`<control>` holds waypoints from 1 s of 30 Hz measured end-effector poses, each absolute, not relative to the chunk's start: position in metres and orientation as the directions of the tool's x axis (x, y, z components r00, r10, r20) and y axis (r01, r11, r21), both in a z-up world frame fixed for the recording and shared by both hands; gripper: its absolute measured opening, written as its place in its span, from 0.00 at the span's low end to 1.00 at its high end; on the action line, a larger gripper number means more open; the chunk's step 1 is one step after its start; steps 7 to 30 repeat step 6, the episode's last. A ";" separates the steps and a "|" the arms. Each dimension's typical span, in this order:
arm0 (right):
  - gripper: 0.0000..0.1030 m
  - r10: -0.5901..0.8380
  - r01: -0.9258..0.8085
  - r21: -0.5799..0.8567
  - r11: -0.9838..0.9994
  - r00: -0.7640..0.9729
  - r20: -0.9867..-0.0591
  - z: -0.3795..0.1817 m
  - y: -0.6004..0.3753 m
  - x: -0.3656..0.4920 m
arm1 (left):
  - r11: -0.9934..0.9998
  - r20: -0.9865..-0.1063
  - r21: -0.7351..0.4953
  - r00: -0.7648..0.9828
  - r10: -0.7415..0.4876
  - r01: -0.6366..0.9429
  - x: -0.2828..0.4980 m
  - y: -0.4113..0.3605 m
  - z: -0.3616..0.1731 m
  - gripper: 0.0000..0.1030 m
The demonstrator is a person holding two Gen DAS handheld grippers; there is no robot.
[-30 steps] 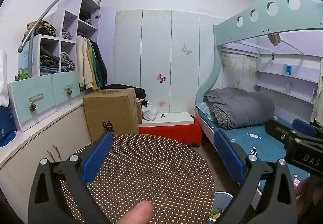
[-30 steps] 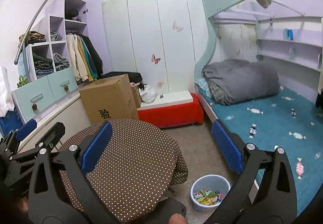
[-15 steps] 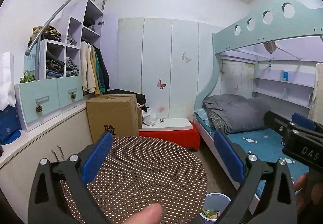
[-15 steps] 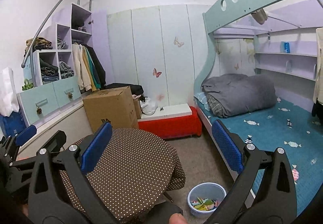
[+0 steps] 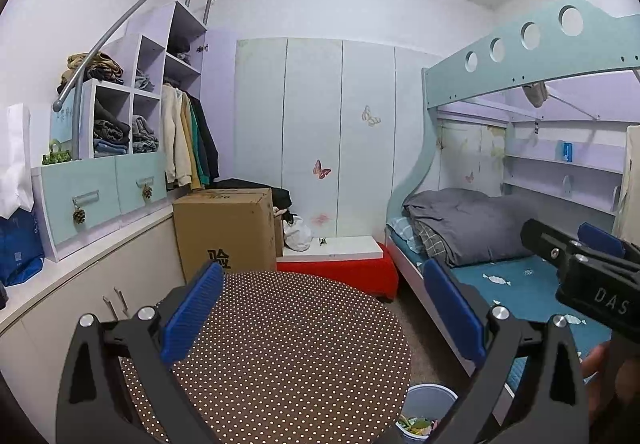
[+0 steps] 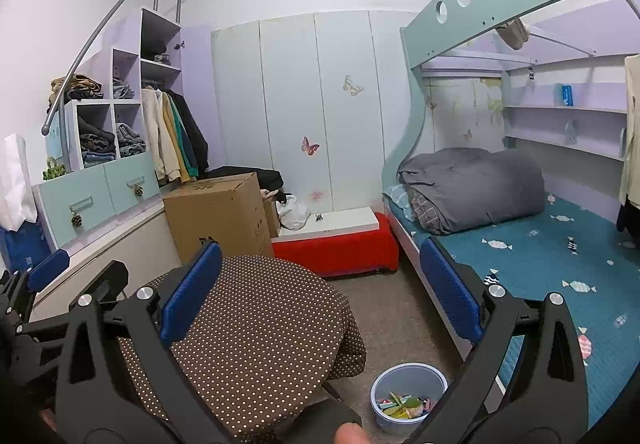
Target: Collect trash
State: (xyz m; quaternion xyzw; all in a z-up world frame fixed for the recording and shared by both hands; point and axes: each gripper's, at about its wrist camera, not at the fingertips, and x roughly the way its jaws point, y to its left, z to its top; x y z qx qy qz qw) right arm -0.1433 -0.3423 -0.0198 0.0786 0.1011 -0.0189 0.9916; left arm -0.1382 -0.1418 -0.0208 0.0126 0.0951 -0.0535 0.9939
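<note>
Child's bedroom: bunk bed [image 6: 520,204] (butterfly wardrobe [image 6: 312,116]).

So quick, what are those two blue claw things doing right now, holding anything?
Left gripper: open, holding nothing.
Right gripper: open, holding nothing.

Both cams pitched up over the last second: more ceiling showing, room contents shifted toward 6 o'clock. Left view: polka-dot table [image 5: 280,356] sits lower, bin [image 5: 430,400] now peeks out at 5 o'clock, fingertip at 6 o'clock gone. Right view: bin [image 6: 408,388] slid lower, right gripper [image 6: 320,296] jaws unchanged wide, left gripper [image 5: 322,314] same.
</note>
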 end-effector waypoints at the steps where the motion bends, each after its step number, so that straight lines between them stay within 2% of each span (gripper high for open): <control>1: 0.94 -0.022 0.053 0.151 0.987 0.979 -0.203 -0.020 -0.342 -0.143 | 0.994 -0.198 0.013 0.975 -0.103 0.108 -0.137 -0.142 -0.022 0.95; 30: 0.94 -0.021 0.054 0.152 0.987 0.979 -0.205 -0.020 -0.342 -0.143 | 0.995 -0.212 0.011 0.973 -0.096 0.100 -0.134 -0.141 -0.023 0.95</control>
